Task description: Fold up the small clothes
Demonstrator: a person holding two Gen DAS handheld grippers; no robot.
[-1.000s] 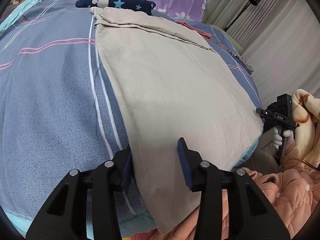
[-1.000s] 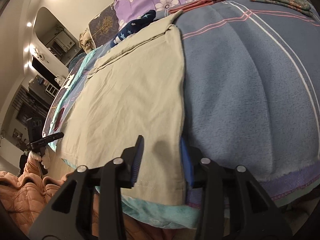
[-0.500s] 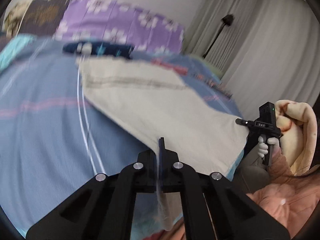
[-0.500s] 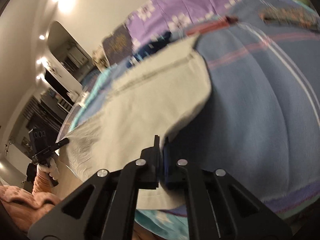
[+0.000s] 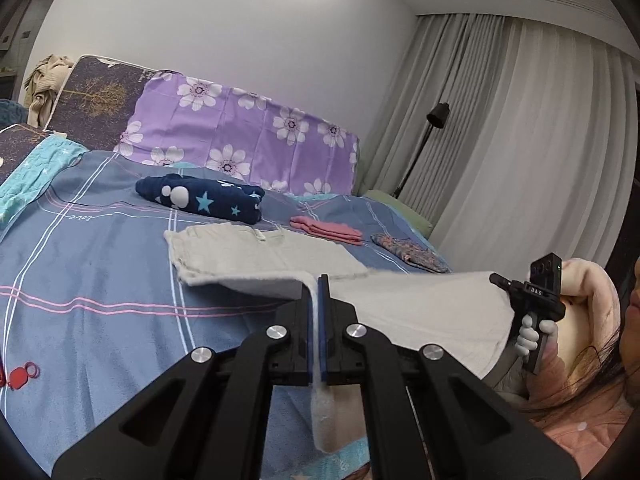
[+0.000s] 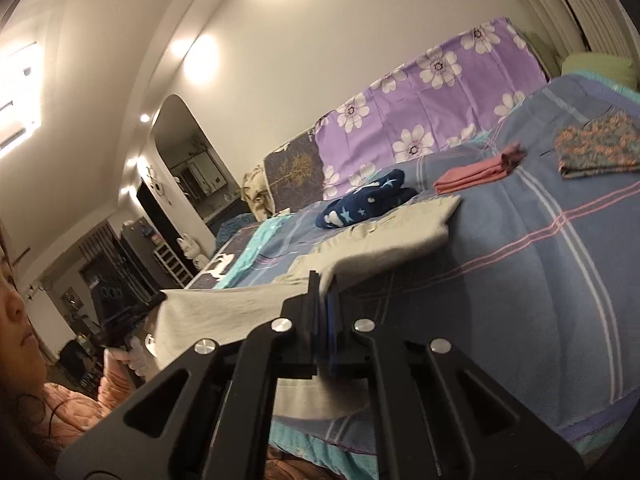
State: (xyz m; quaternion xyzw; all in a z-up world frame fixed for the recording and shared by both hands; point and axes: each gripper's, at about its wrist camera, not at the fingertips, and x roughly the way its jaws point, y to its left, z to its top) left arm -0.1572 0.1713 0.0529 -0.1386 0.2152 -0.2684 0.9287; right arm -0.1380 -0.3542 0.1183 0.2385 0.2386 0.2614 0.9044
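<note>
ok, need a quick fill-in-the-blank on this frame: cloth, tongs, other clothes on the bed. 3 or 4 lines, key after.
1. Both tongs, left and right, are shut on the ____ cloth.
2. Its near edge is lifted; its far end lies on the ____.
3. The navy garment carries a ____ print.
4. The folded ____ item lies between the navy garment and the patterned one.

Missing: beige; bed; star; pink
</note>
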